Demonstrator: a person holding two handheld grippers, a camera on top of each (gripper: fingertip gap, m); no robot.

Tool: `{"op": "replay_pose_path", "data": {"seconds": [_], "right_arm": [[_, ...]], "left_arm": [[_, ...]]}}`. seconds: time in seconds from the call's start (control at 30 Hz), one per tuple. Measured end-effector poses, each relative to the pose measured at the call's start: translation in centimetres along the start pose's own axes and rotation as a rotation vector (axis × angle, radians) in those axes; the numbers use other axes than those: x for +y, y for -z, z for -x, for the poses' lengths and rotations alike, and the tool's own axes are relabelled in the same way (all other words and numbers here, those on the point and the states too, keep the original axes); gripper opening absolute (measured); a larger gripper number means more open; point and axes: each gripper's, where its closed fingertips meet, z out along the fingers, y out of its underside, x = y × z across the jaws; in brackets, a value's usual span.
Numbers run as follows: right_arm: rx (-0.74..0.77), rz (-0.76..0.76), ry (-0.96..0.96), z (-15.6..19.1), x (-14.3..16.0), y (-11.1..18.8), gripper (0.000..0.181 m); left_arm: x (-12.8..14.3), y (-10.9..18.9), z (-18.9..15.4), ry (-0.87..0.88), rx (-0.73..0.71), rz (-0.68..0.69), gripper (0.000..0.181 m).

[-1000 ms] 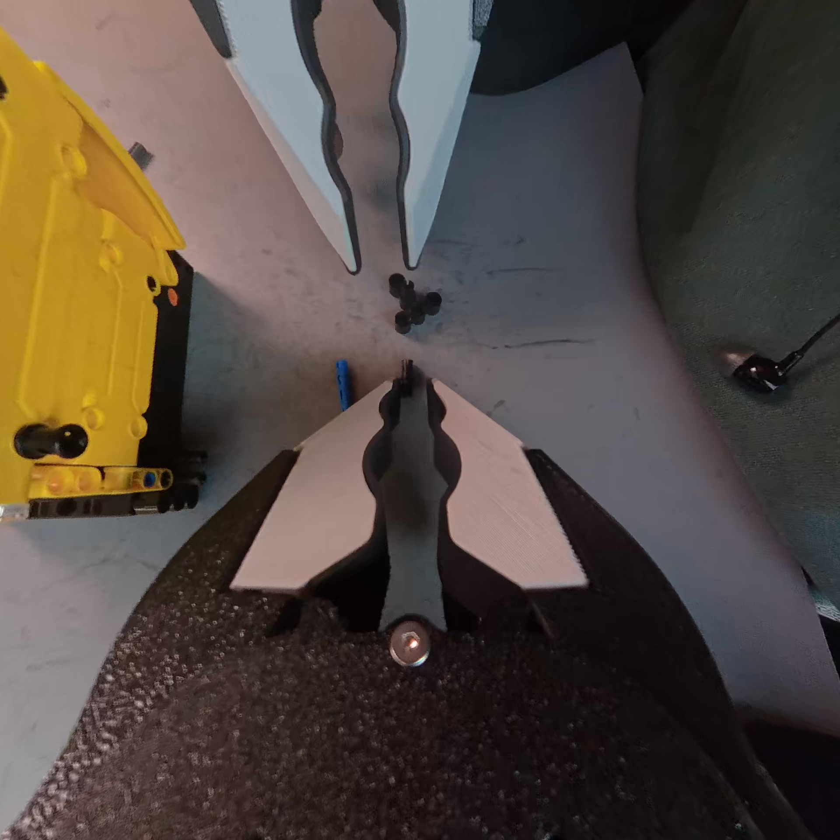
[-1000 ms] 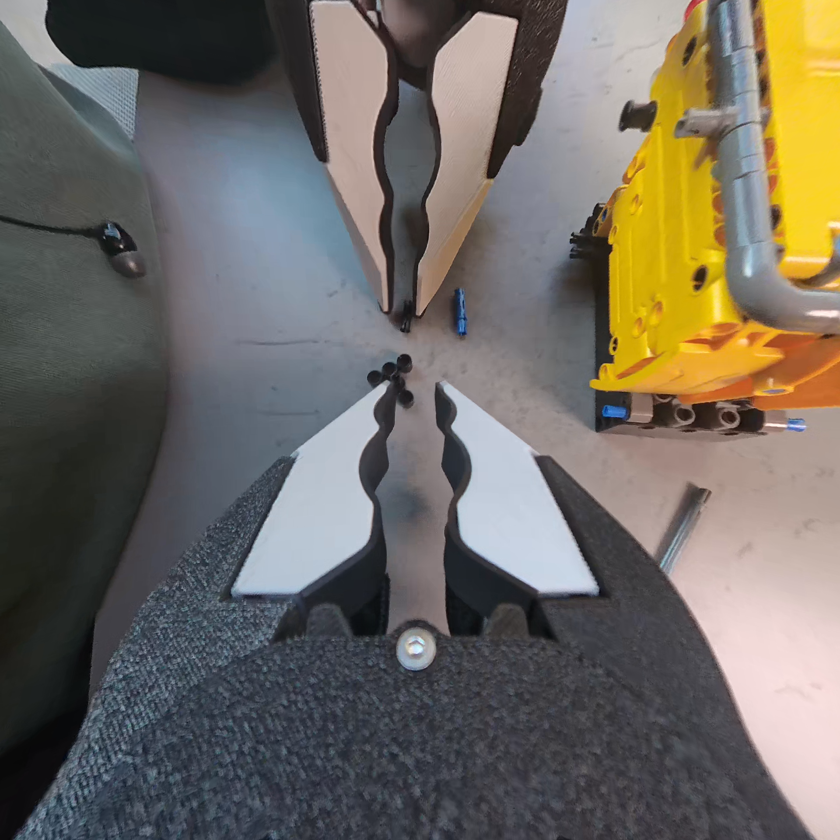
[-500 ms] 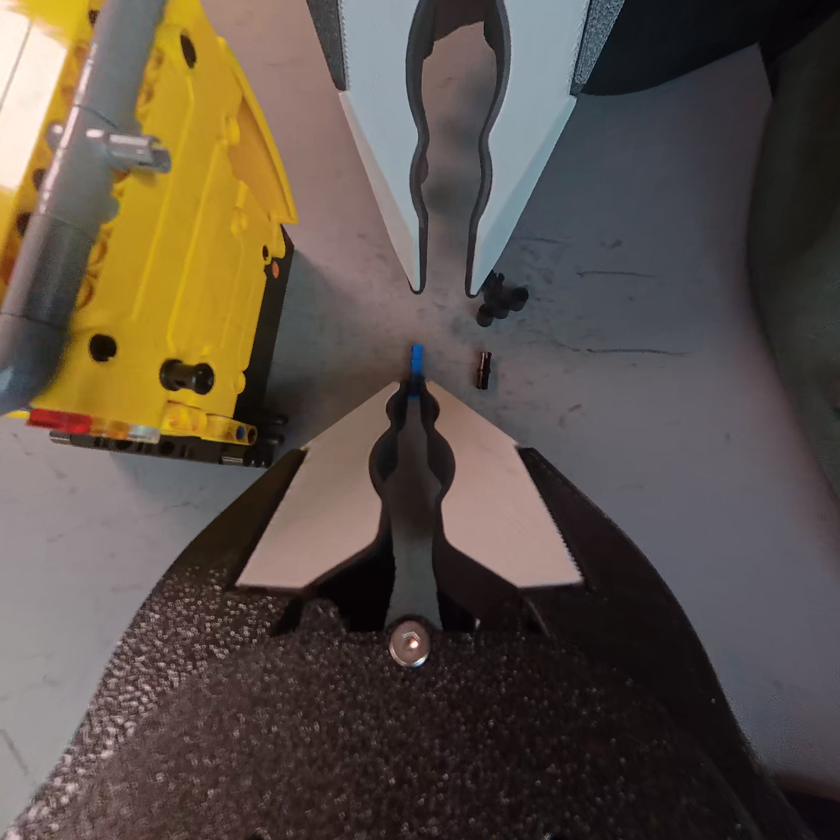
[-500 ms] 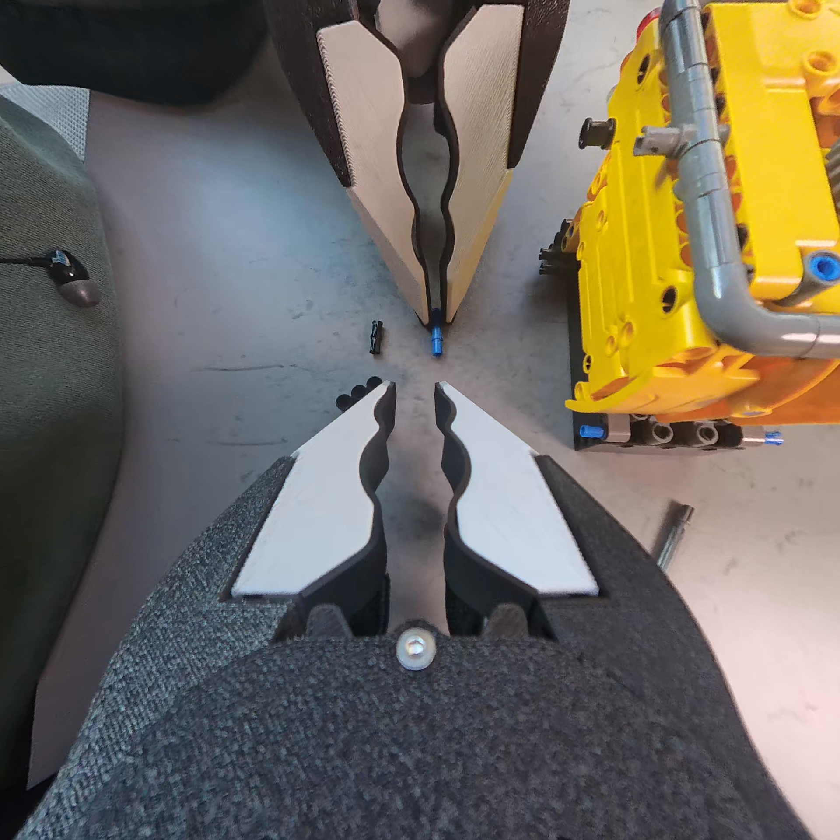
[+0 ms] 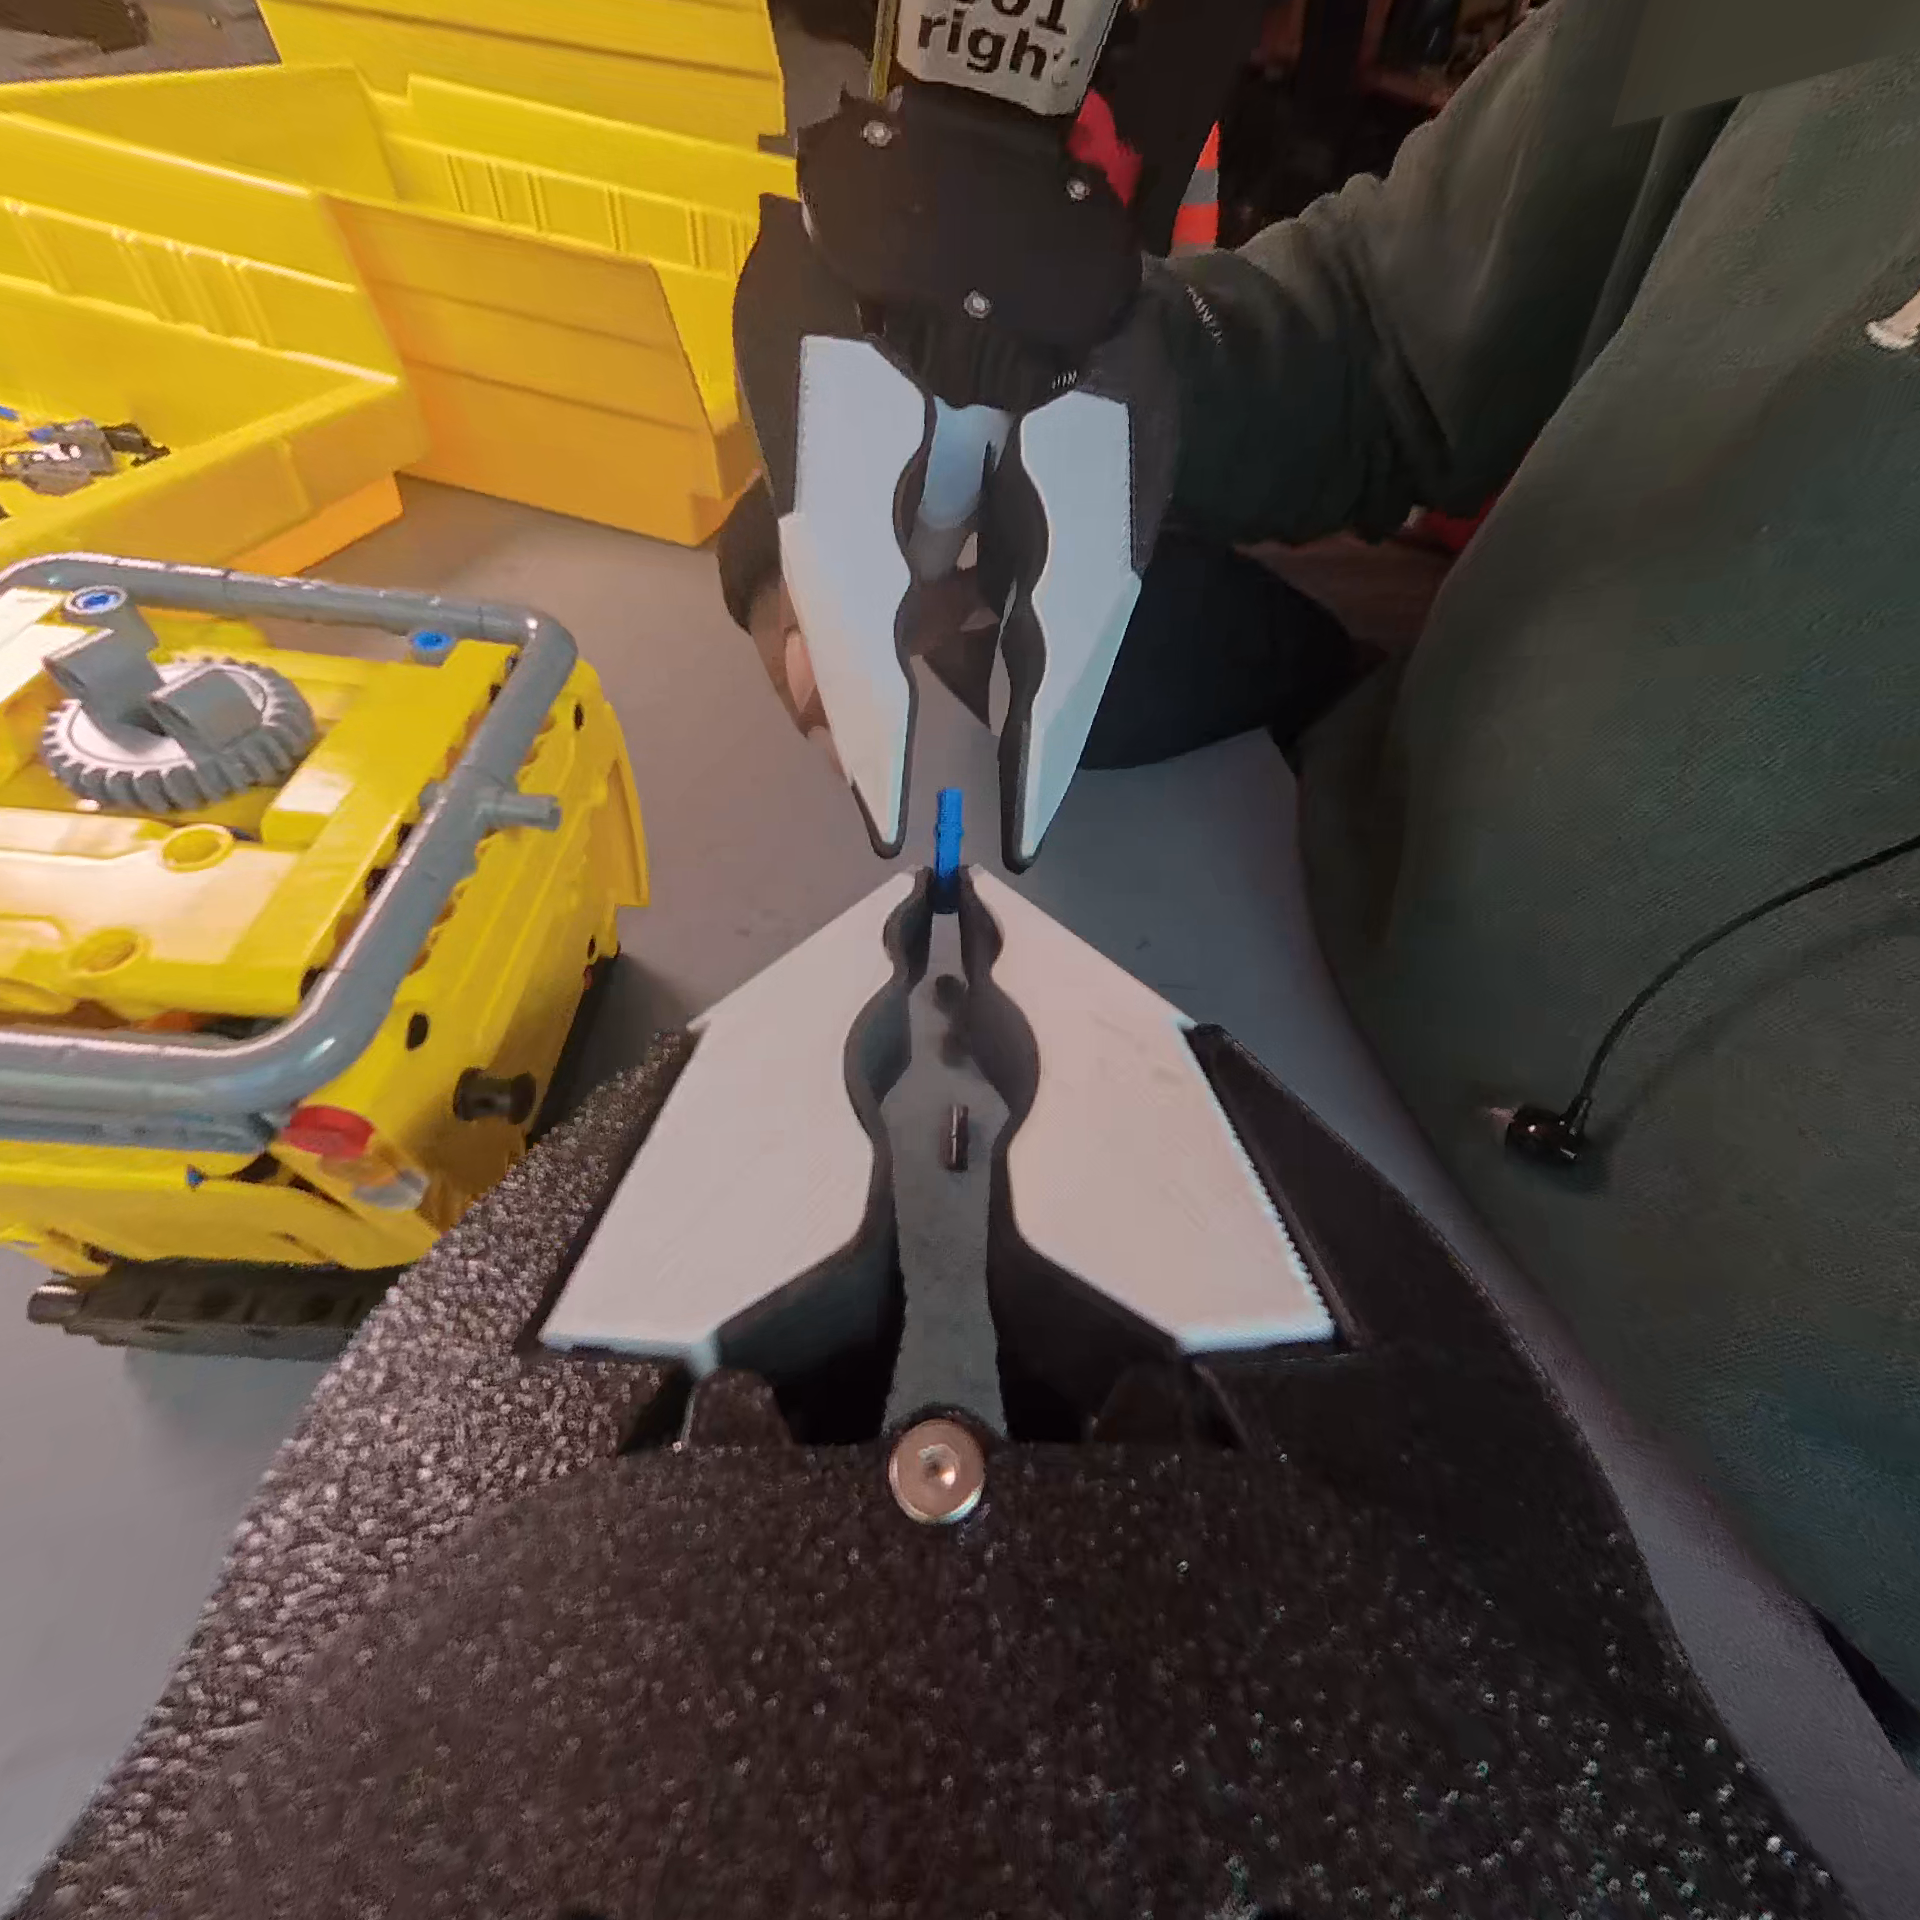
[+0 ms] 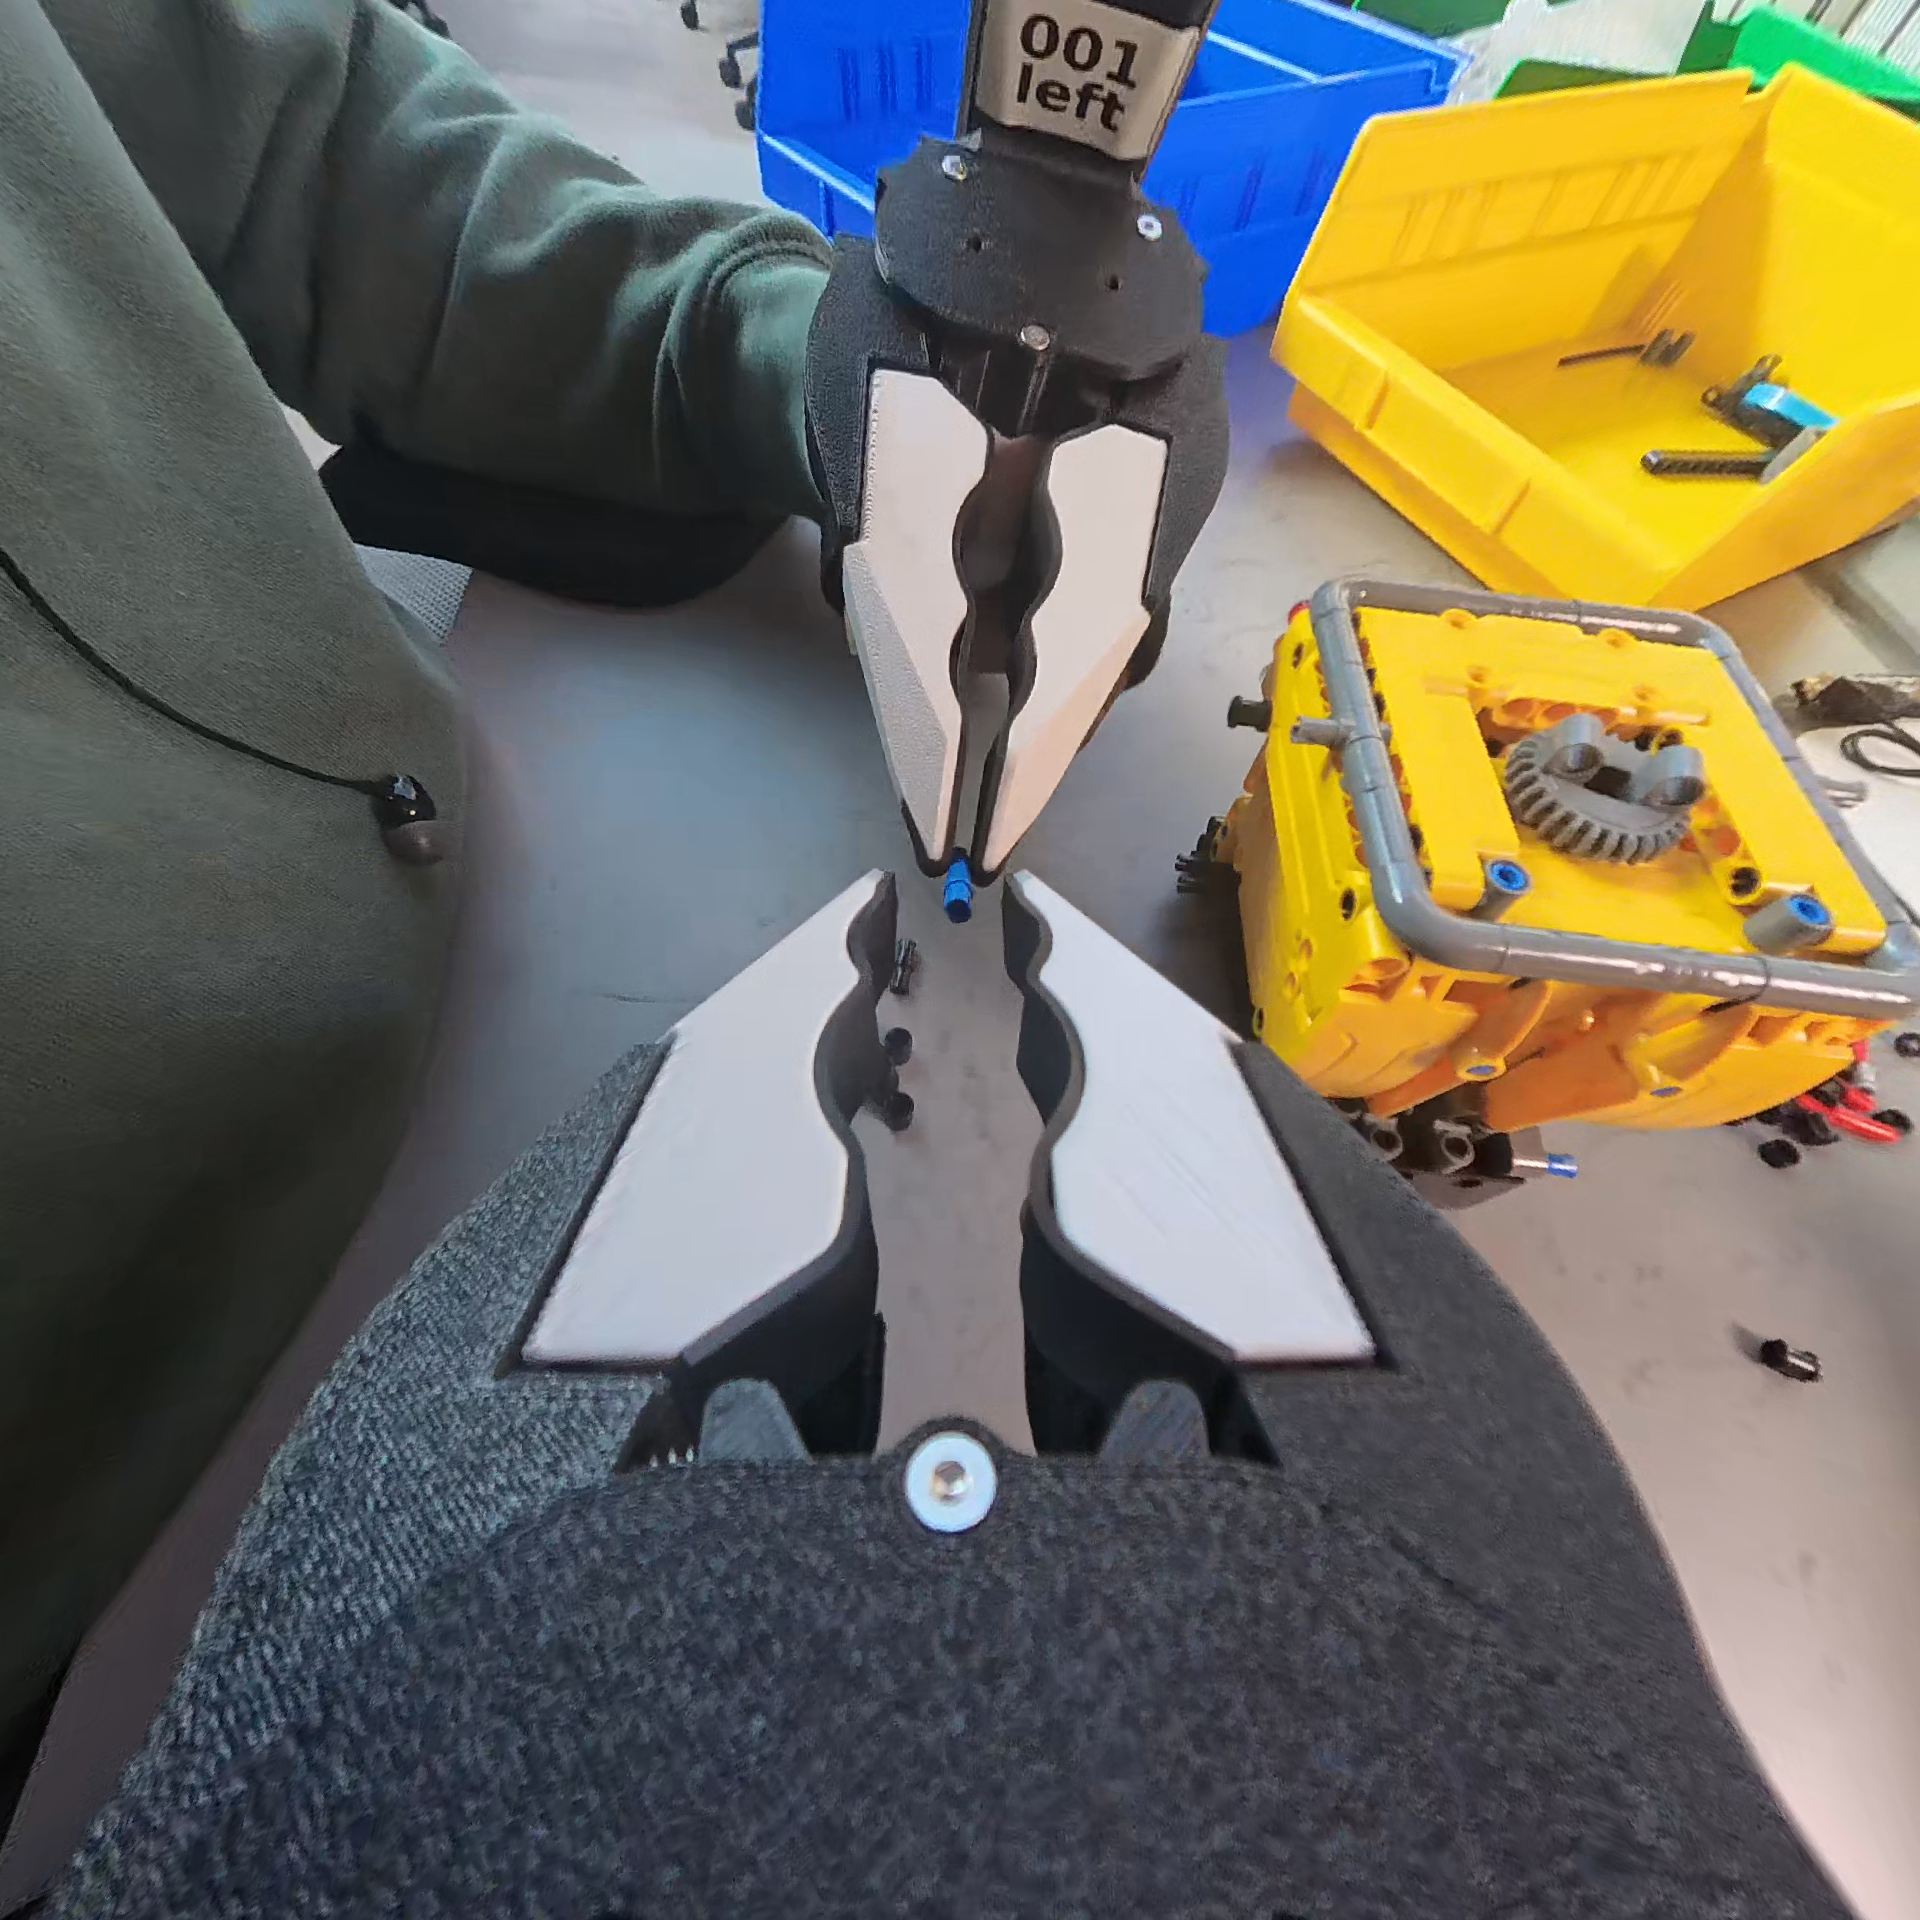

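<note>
Above the scuffed grey tabletop (image 6: 665, 748), the left gripper (image 5: 945, 883) pinches a small blue plastic pin (image 5: 948, 831) (tip outward); the right gripper (image 6: 951, 883) faces it, spread. Yellow brick-built machine (image 6: 1538, 862) and yellow plastic bins (image 6: 1558, 343) sit beyond.

Workshop bench, grey tabletop (image 6: 644, 748), yellow parts bins (image 6: 1579, 343), blue bin (image 6: 1288, 114), brick-built yellow model (image 6: 1558, 852)

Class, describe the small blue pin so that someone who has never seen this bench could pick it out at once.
Start at the yellow brick model with the grey gear on top, on the grey table. Beside it the two grippers meet tip to tip; the left gripper is shut on the blue pin, held off the table. The loose pins lying below are black; this one is blue.
</note>
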Motion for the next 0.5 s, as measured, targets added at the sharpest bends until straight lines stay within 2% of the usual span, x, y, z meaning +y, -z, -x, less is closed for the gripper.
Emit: {"op": "replay_pose_path", "data": {"seconds": [0.17, 0.3, 0.4, 0.5], "right_arm": [[-0.013, -0.082, 0.051, 0.6, -1.6, 0.1, 0.0], [-0.006, -0.097, 0.068, 0.3, -2.0, 0.3, 0.002], [-0.007, -0.131, 0.041, 0.0, -2.5, 0.7, 0.015], [0.017, -0.133, 0.038, -0.5, -2.2, 0.8, 0.018]], "left_arm": [[-0.6, -0.1, -0.7, -0.001, 0.033, -0.046, 0.003], [-0.9, 0.1, -0.8, 0.0, 0.039, -0.074, 0.003], [-1.3, 0.3, -0.6, 0.0, 0.032, -0.103, 0.003], [-1.8, 0.5, -0.6, 0.021, 0.043, -0.142, 0.003]]}}
